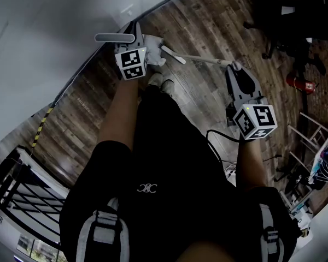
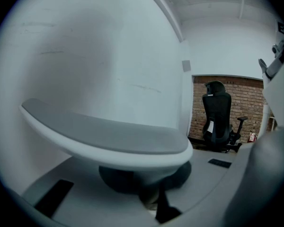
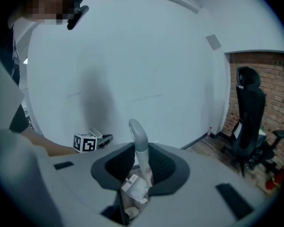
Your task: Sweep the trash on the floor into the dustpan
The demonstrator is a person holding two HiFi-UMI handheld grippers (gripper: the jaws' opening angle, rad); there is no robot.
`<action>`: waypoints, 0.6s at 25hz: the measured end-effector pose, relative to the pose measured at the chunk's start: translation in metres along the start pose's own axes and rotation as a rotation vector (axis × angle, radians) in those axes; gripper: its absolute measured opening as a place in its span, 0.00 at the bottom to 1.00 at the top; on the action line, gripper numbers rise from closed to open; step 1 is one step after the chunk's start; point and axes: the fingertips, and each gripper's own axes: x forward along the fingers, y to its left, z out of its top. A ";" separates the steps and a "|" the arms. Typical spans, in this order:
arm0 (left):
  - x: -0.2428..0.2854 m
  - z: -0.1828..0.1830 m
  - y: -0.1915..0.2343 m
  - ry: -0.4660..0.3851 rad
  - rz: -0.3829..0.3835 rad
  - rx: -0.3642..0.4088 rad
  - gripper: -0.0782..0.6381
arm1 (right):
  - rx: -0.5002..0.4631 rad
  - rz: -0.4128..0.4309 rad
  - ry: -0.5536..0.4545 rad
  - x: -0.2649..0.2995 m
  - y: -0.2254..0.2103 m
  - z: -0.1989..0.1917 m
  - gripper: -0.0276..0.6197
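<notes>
Standing on the wood floor (image 1: 208, 21) close to the white wall (image 1: 44, 26), I hold a tool in each gripper. My left gripper (image 1: 135, 37) is clamped shut on the stem of a flat, gray-topped handle (image 1: 115, 37), held near the foot of the wall. In the left gripper view that handle (image 2: 109, 136) lies broadside across the frame just above the closed jaws of the left gripper (image 2: 146, 178).

My right gripper (image 1: 235, 70) is closed round a long white pole (image 1: 202, 59), which runs from its jaws toward my left gripper and ends just beside it. In the right gripper view the pole (image 3: 139, 143) rises between the jaws of the right gripper (image 3: 139, 174) to a curved gray tip.

Crumpled white paper (image 3: 134, 189) shows low in the gap between those jaws, beside the pole; whether it lies on the floor I cannot tell. I cannot make out the dustpan's tray with certainty in any view.

A black office chair (image 3: 248, 112) stands before a brick wall (image 2: 241, 98) off to my right, with a red fire extinguisher (image 1: 300, 82) on the floor nearby.
</notes>
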 end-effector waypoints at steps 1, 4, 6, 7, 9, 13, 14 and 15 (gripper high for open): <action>0.000 0.000 -0.001 0.000 -0.002 0.002 0.14 | 0.001 -0.001 0.004 -0.004 -0.005 0.000 0.19; 0.004 0.000 -0.006 0.002 -0.006 0.006 0.14 | -0.019 0.013 0.018 -0.009 -0.011 0.002 0.19; 0.007 0.001 -0.009 0.004 -0.009 0.007 0.14 | -0.038 0.024 0.024 -0.006 -0.010 0.004 0.19; 0.008 0.001 -0.010 0.006 -0.011 0.008 0.14 | -0.046 0.029 0.032 -0.002 -0.009 0.003 0.19; 0.010 0.001 -0.013 0.010 -0.013 0.014 0.14 | -0.054 0.040 0.059 0.008 -0.005 0.000 0.19; 0.002 0.002 -0.008 -0.003 -0.018 0.020 0.14 | -0.059 0.077 0.093 0.039 0.028 -0.006 0.20; -0.002 0.001 -0.006 -0.005 -0.019 0.020 0.14 | -0.058 0.093 0.089 0.047 0.040 -0.004 0.20; -0.005 0.001 -0.004 -0.008 -0.020 0.019 0.14 | -0.058 0.106 0.082 0.054 0.051 -0.001 0.20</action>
